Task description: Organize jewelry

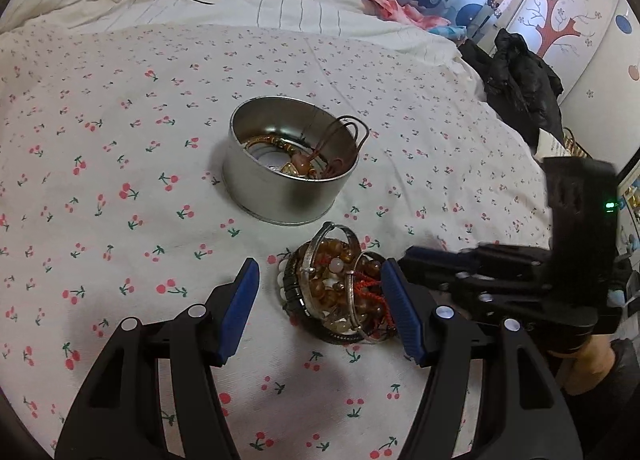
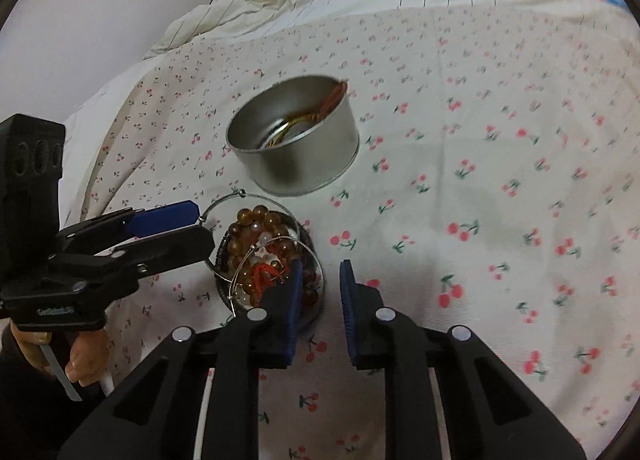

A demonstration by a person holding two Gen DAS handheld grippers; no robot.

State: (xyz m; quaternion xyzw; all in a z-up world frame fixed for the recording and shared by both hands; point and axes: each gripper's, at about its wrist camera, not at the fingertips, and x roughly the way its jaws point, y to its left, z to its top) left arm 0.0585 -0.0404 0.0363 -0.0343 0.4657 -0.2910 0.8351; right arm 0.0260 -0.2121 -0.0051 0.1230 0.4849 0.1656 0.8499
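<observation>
From the left wrist view, the round metal tin [image 1: 290, 164] on the cherry-print bedspread [image 1: 120, 148] already holds a few corded and beaded pieces. The jewelry pile [image 1: 340, 288] of amber beads, thin silver bangles and red cord lies just near of it, so most sorting seems left. The left gripper [image 1: 320, 304] stands apart, straddling the pile.

From the right wrist view, the right gripper [image 2: 320, 292] is narrowly parted and empty, at the pile's right edge.

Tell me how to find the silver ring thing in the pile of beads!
Look at the cherry-print bedsheet and find the round metal tin. Just in front of it lies a heap of jewelry. The thin silver bangle arches over the brown beads: shiny bare metal, no beads.
</observation>
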